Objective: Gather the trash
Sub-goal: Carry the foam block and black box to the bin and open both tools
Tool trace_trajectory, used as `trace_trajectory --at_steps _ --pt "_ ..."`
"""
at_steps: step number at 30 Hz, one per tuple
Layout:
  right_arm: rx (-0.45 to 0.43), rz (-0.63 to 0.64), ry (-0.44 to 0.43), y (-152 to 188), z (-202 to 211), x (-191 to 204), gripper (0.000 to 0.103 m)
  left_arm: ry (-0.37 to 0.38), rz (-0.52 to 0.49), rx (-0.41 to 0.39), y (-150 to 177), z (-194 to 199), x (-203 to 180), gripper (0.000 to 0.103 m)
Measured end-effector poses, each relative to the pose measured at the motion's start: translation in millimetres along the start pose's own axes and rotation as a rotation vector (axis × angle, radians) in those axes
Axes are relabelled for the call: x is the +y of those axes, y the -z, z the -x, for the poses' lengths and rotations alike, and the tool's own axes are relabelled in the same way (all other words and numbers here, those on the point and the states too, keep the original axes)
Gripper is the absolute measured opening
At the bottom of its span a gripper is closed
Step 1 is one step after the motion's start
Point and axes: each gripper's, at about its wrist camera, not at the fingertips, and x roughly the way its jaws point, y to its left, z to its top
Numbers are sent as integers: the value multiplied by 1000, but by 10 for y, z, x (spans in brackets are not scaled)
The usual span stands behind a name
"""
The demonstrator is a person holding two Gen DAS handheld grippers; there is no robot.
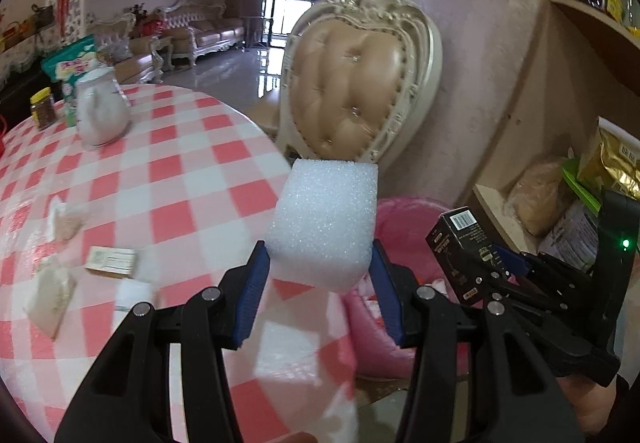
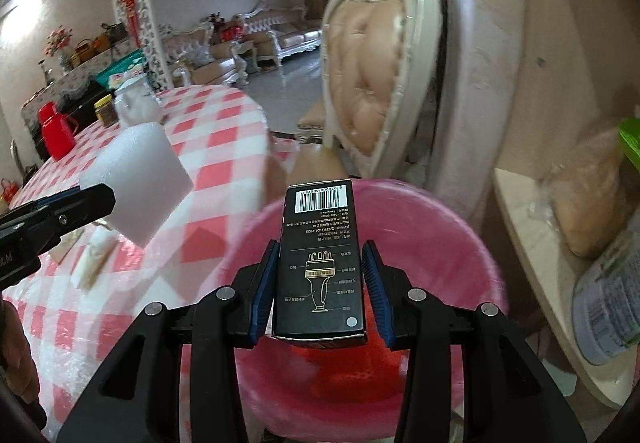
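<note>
One foam block (image 1: pixel 324 227), one black box (image 2: pixel 320 263), one bin (image 2: pixel 460 243)

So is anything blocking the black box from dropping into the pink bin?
Nothing visible does. The right gripper holds the black box above the open pink bin, with only air between them. The left gripper with its white foam block is off to the side.

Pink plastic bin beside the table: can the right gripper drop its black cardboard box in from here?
Probably yes. The right gripper holds the black cardboard box right over the pink plastic bin, whose open mouth lies below with nothing between them.
</note>
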Motion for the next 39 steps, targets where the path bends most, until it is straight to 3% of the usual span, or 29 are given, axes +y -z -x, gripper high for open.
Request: trace_trajectory --at_steps 20,27,31,39 --pt "-8 -77 20 129 3 -529 41 92 -41 74 -38 -542 -536 50" --pt "-5 -82 20 116 -25 -535 43 95 -25 94 -43 -649 -522 55" --pt "-7 -87 24 109 -30 -521 51 89 -14 97 -32 -648 -466 55" --pt "-11 -80 22 103 5 -502 52 76 6 96 7 -584 -345 55"
